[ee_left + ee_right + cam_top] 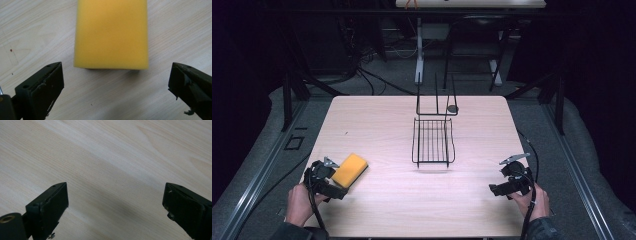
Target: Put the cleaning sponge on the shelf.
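Note:
A yellow sponge [350, 169] lies flat on the pale wooden table [377, 125], near its front left corner. My left gripper [333, 181] sits just behind it, held in the person's left hand. In the left gripper view the sponge [111, 33] lies ahead of the gripper [116, 85], whose jaws stand wide apart with only bare table between them. My right gripper [499, 184] rests near the front right of the table in the person's right hand. Its jaws are also spread wide over bare wood [115, 205].
A black wire rack [433, 141] stands at the table's middle, its upright back frame [437, 100] toward the far edge. A small dark round object [452, 108] lies beside that frame. Beyond the table are dark floor, cables and stands.

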`<state>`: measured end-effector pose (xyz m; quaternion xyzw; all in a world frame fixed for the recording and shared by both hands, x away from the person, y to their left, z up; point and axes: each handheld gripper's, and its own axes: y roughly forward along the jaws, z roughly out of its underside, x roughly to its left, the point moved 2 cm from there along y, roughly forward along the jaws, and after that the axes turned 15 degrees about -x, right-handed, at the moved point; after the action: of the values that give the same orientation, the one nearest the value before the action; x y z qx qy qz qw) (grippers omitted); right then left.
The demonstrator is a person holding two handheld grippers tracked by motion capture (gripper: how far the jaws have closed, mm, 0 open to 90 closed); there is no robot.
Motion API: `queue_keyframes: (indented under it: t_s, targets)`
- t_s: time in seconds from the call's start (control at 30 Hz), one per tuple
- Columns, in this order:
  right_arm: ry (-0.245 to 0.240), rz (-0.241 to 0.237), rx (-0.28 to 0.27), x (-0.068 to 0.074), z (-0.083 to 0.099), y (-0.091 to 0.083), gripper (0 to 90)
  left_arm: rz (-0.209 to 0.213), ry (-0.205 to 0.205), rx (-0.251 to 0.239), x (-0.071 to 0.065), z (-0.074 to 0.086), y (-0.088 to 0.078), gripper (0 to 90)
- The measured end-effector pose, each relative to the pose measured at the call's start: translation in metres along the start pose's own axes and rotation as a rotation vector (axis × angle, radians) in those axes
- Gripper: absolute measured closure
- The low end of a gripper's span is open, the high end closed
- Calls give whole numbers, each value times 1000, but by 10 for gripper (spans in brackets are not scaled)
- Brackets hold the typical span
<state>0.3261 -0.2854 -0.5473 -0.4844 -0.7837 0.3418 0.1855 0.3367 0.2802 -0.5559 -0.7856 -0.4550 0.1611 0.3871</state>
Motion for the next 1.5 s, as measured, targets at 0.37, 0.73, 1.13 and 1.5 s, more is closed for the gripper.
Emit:
queue_keyframes:
  t_s: [0.37, 0.73, 1.13, 1.5]
  targets:
    - [-9, -6, 6, 2, 0, 1, 60, 22, -19, 18, 6, -7, 15, 3]
    - [-15, -15, 4, 3, -1, 2, 65, 38, -24, 55, 8, -10, 27, 40]
    - [-11, -19, 4, 3, -1, 1, 67, 53, -38, 56, 10, -9, 29, 178]
    - [-11, -20, 8, 3, -2, -1, 69, 39, -17, 43, 8, -11, 26, 234]
